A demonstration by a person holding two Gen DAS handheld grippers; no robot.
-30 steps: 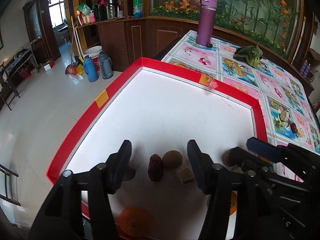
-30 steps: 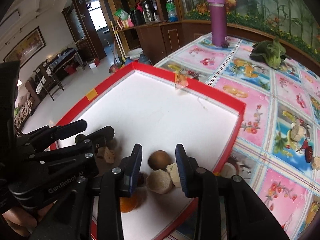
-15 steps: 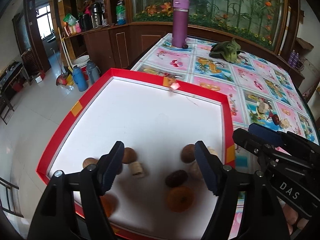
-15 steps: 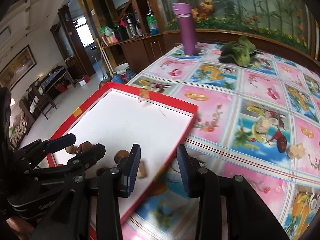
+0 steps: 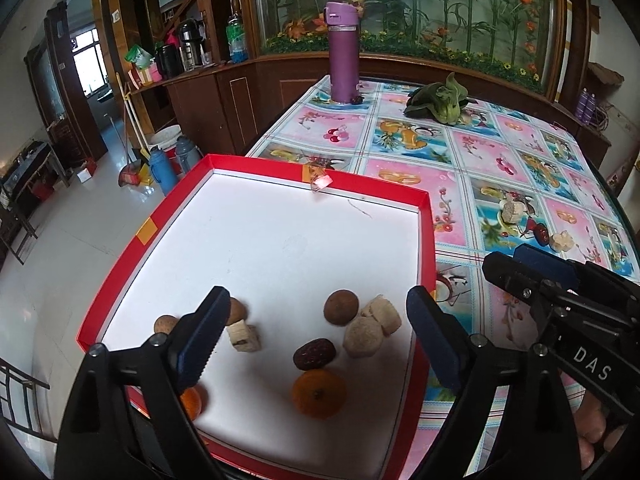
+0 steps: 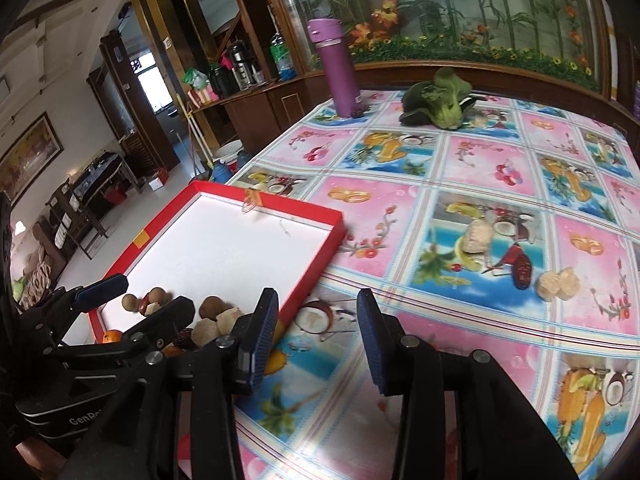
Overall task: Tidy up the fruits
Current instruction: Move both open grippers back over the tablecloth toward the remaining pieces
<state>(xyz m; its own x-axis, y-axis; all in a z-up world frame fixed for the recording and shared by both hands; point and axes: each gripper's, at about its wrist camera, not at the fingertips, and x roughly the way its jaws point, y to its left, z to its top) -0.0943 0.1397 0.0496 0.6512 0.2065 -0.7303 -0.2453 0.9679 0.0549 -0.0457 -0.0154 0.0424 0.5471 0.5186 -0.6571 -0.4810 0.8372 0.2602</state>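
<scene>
Broadest of all, the table under its fruit-print cloth, with the red tray on its near-left corner. Far back, well apart from the work: 1 purple flask standing upright and 1 leafy green vegetable. Over the tray's near end, the left gripper, spread wide and holding nothing, framing a heap of fruit now instead of sitting low among it as 1 second ago. Beside it, the right gripper, also wide and empty, pointing at open cloth, having swung off the tray within that same second. Inside the tray, from big to small: 2 oranges at the near edge, 1 brown round fruit with others further left, pale chunks touching each other, and 1 dark red date just above the nearer orange. Still outside, on the cloth to the right: 2 pale pieces touching, just beside a loose date; possibly 1 more pale lump nearby, though hard to separate from the printed pattern. Reads as 1 drop-off finished and the next fetch begun, with these few strays left for the right side to collect.
</scene>
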